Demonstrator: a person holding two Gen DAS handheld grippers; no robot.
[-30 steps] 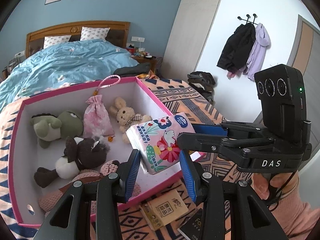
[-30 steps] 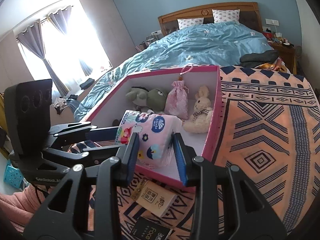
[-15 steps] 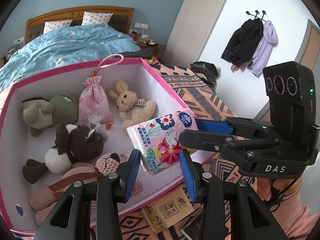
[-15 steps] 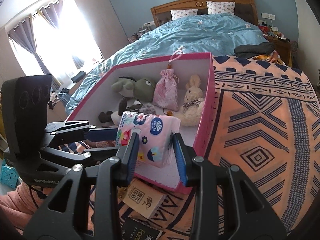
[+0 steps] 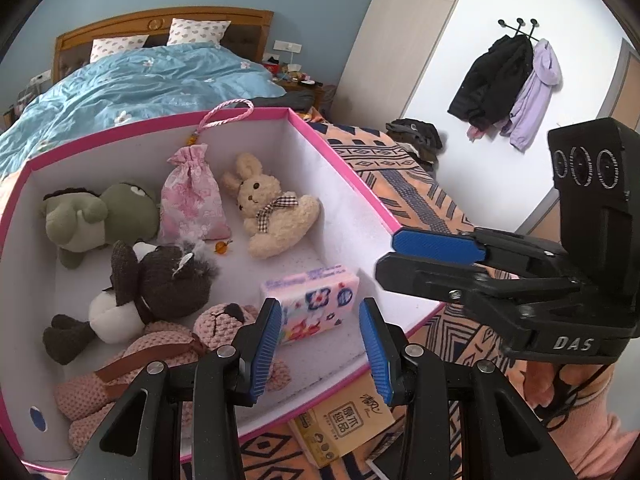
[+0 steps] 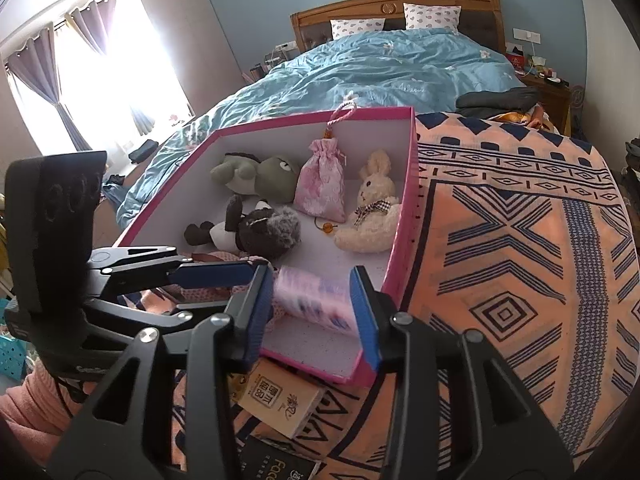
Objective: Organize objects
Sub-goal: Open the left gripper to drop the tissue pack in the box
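A pink flowered tissue pack (image 5: 311, 303) lies inside the pink-rimmed box (image 5: 344, 176), near its front right corner; in the right wrist view it (image 6: 312, 300) is blurred. My right gripper (image 6: 312, 316) is open and empty just above it. My left gripper (image 5: 320, 344) is open and empty at the box's front edge. The box holds a green plush (image 5: 100, 216), a pink pouch (image 5: 192, 200), a cream rabbit (image 5: 272, 208), a dark plush (image 5: 160, 280) and a pink knitted bear (image 5: 160, 352).
A tan tissue pack (image 5: 344, 420) and a black packet (image 6: 276, 466) lie on the patterned blanket (image 6: 520, 260) in front of the box. A bed with a blue duvet (image 6: 380, 68) stands behind. Coats (image 5: 508, 80) hang on the wall to the right.
My right gripper has opened and let go of the flowered tissue pack, which has dropped into the box. Both grippers have moved closer over the box.
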